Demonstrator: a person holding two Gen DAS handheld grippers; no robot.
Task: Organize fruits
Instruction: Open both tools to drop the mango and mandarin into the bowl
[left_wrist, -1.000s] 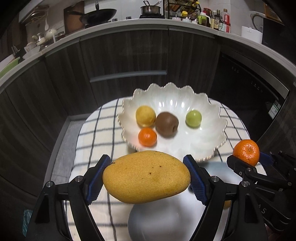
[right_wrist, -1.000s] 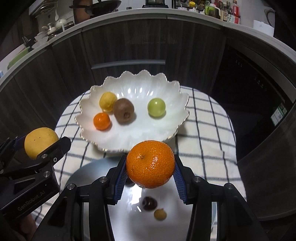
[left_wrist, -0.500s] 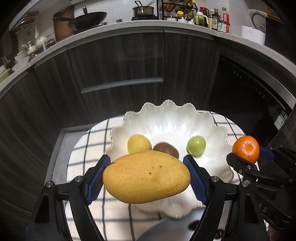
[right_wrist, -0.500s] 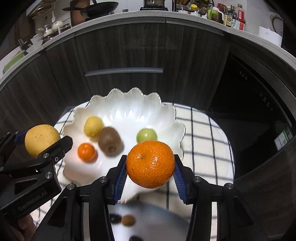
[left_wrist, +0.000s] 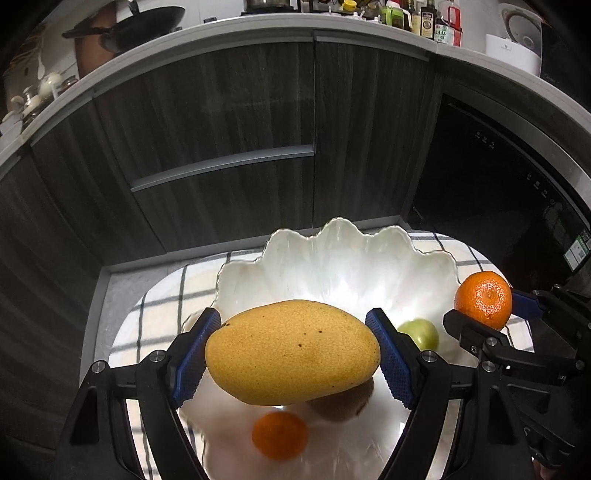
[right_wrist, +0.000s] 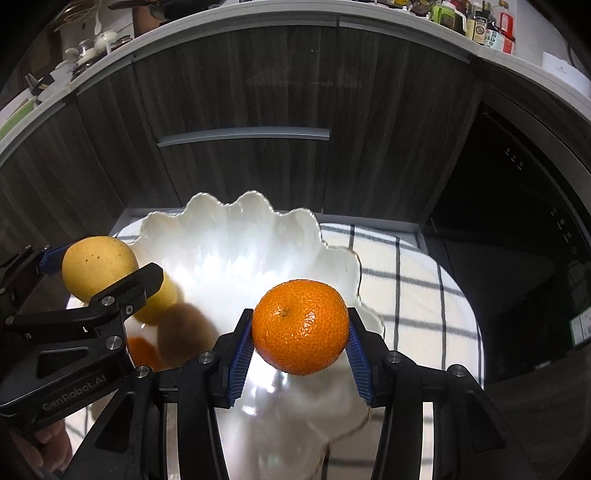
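My left gripper (left_wrist: 291, 350) is shut on a yellow mango (left_wrist: 291, 352) and holds it above the white scalloped bowl (left_wrist: 332, 254). My right gripper (right_wrist: 299, 328) is shut on a large orange (right_wrist: 301, 326) above the bowl's (right_wrist: 229, 229) right side. In the bowl lie a small orange (left_wrist: 279, 434), a brown kiwi (left_wrist: 343, 404) and a green fruit (left_wrist: 419, 332). The right wrist view also shows a yellow fruit (right_wrist: 160, 302) in the bowl, partly hidden by the left gripper (right_wrist: 92, 273).
The bowl stands on a white cloth with dark checks (right_wrist: 406, 280) over a round table. Dark wood cabinets (left_wrist: 229, 129) with a grey handle stand behind. A counter with pans and bottles (left_wrist: 424, 22) runs above them. A dark appliance (left_wrist: 498, 173) is at the right.
Both grippers have moved forward with their fruit, from over a second plate near the table's front edge to above the white bowl. That second plate has left the views.
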